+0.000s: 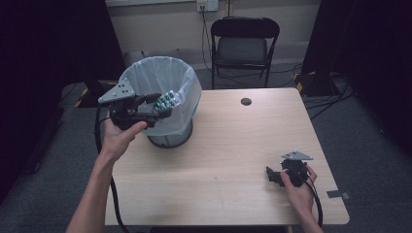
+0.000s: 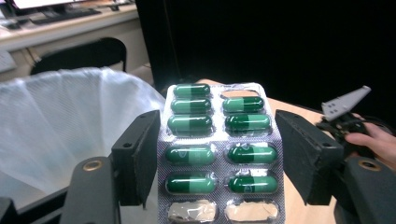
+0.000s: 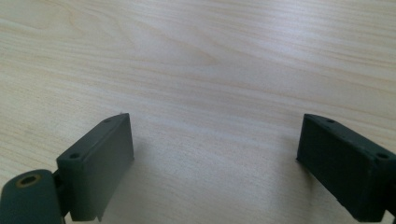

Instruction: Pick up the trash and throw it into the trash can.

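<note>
The table [image 1: 228, 145] carries a waste bin [image 1: 167, 97] with a pale liner at its far left corner, and that is where the action sits. The left gripper [image 1: 163, 104] hovers at the bin's near rim with a blister pack [image 2: 217, 149] of green capsules between its jaws. In the left gripper view the jaws stand a little off the pack's long edges, a gap on each side, so whether they pinch it lower down cannot be told. That is the risk: a loose hold, and the foil card could slide out early and land on the table or the floor instead of in the liner. The pack also sits over the rim, not deep over the opening, so it may catch the liner's lip. The left forearm reaches up from the near edge, wrist cocked, gripper pointing across the bin. The right gripper [image 1: 274, 175] rests low near the near right corner, jaws wide apart over bare wood, holding nothing.
</note>
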`<state>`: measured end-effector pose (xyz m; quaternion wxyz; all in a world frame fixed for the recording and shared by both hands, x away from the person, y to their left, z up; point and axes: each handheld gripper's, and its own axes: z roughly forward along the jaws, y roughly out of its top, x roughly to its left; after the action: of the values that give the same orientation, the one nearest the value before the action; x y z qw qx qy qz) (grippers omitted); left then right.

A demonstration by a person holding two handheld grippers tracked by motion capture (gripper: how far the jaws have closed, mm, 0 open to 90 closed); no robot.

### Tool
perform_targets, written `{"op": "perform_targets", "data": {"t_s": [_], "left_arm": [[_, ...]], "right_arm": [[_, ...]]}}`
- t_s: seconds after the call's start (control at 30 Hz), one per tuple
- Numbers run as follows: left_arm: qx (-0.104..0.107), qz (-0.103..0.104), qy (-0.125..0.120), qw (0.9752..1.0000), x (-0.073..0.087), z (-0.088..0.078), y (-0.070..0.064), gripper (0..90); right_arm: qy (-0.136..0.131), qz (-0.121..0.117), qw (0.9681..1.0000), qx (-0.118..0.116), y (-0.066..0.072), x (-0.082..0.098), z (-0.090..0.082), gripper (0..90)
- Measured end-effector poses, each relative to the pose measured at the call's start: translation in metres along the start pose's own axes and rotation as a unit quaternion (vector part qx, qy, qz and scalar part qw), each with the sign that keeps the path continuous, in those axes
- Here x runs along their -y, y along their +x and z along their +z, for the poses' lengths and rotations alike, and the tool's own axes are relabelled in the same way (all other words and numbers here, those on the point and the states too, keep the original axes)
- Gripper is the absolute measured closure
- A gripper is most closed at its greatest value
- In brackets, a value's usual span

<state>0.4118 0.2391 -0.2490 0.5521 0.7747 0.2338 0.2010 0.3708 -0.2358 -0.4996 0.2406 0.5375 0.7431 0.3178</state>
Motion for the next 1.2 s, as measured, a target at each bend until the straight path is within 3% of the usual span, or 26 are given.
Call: {"op": "perform_targets", "data": {"t_s": [0.1,0.27,0.63,0.8,0.97,1.13,1.2], "left_arm": [[-0.009,0.008,-0.005,0.9999,-0.009,0.001,0.004,34.1],[-0.027,-0.005,-0.011,0.9996,-0.018,0.006,0.016,34.1],[-0.055,-0.032,-0.017,0.9978,-0.021,0.015,0.046,34.1],[-0.080,-0.047,-0.007,0.9957,-0.019,0.018,0.062,34.2],[-0.103,-0.036,0.014,0.9939,-0.018,0.023,0.072,34.1],[-0.104,-0.051,0.008,0.9932,-0.017,0.024,0.080,34.1],[-0.103,-0.057,0.024,0.9928,-0.015,0.026,0.085,34.1]], "right_arm": [[0.000,0.000,1.0000,0.000,0.000,0.000,0.000,9.8],[0.000,0.001,1.0000,0.000,0.000,0.000,0.000,9.8],[0.000,0.000,1.0000,0.000,0.000,0.000,0.000,9.8],[0.000,0.000,1.0000,0.000,0.000,0.000,0.000,9.8],[0.000,0.000,1.0000,0.000,0.000,0.000,0.000,9.8],[0.000,0.000,1.0000,0.000,0.000,0.000,0.000,9.8],[0.000,0.000,1.0000,0.000,0.000,0.000,0.000,9.8]]}}
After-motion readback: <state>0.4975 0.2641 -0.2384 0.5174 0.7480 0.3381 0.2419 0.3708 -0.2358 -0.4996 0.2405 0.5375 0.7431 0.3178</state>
